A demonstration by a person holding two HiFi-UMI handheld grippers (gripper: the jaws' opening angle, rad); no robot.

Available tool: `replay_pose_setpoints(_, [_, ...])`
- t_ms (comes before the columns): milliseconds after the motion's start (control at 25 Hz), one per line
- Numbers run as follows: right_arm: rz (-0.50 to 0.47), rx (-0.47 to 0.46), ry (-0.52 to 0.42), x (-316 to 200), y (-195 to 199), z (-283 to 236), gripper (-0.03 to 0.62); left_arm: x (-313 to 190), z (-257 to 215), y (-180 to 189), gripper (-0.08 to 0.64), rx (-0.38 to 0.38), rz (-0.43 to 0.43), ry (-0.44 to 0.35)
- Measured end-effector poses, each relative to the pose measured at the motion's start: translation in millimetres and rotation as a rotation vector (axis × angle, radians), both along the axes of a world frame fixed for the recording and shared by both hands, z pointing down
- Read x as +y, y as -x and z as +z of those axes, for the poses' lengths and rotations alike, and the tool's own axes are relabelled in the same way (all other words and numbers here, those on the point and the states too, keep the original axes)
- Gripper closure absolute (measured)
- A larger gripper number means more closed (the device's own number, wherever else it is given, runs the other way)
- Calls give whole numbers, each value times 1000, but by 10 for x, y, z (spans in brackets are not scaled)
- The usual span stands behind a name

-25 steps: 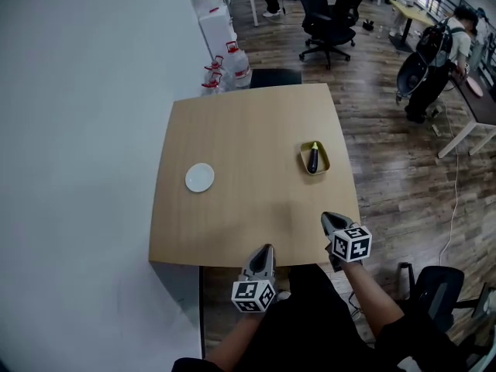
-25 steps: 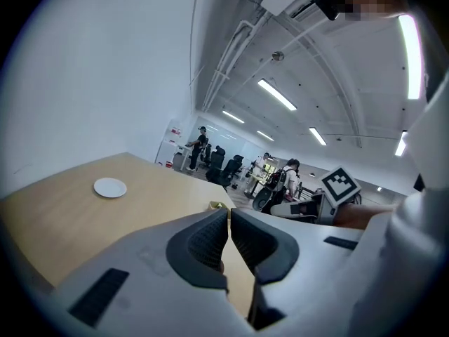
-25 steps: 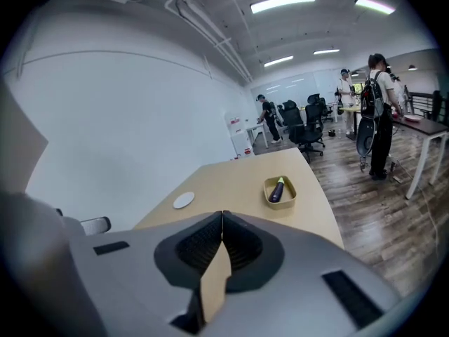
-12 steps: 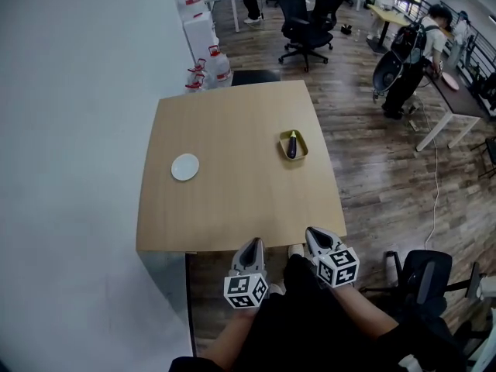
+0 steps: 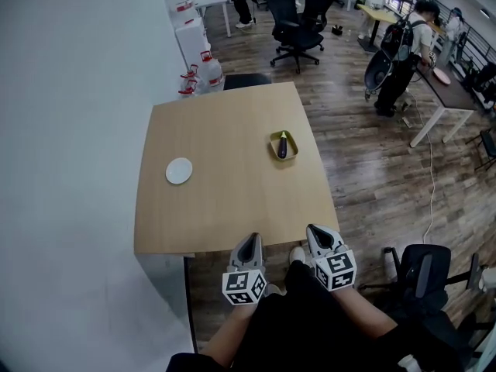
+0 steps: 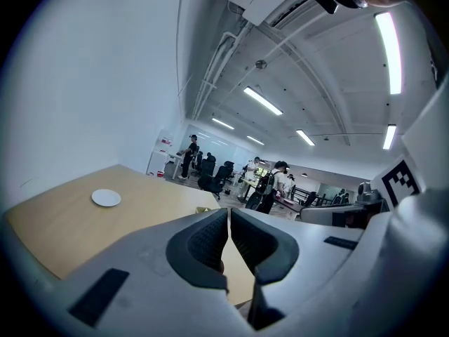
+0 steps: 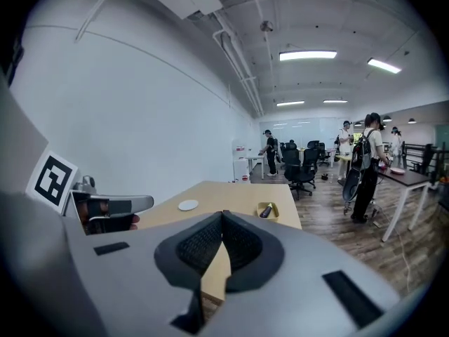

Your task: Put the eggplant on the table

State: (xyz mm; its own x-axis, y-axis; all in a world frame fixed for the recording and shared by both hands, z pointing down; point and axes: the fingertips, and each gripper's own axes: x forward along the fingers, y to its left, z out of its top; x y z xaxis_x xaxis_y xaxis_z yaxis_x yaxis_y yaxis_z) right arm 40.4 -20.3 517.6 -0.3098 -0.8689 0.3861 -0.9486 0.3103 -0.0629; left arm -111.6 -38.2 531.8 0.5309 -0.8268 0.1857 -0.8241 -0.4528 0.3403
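Eggplant (image 5: 282, 146) sits in yellow dish (image 5: 272, 153), right of centre on table (image 5: 217, 208), long axis running up-frame away from you. Your right gripper (image 5: 318, 231) is nearer than left gripper (image 5: 250, 241). Both at bottom edge, jaws clenched on nothing.

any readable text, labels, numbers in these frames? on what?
No readable text anywhere.
Black-and-white marker cubes: square patterns only, no letters or digits.
Red-capped clear water jugs by the wall: any print too small to read.
White boxes with red patches: too small to read.
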Motion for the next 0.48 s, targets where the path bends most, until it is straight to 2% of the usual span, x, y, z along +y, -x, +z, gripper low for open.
replay_pose_setpoints(160, [42,18,46,46,-108,87,532,6,-44,-108,537,-9,28,-17])
replay_pose_setpoints(480, [83,-39,-5,79,-165,-51,532,17,27,-142,537,11,53,18])
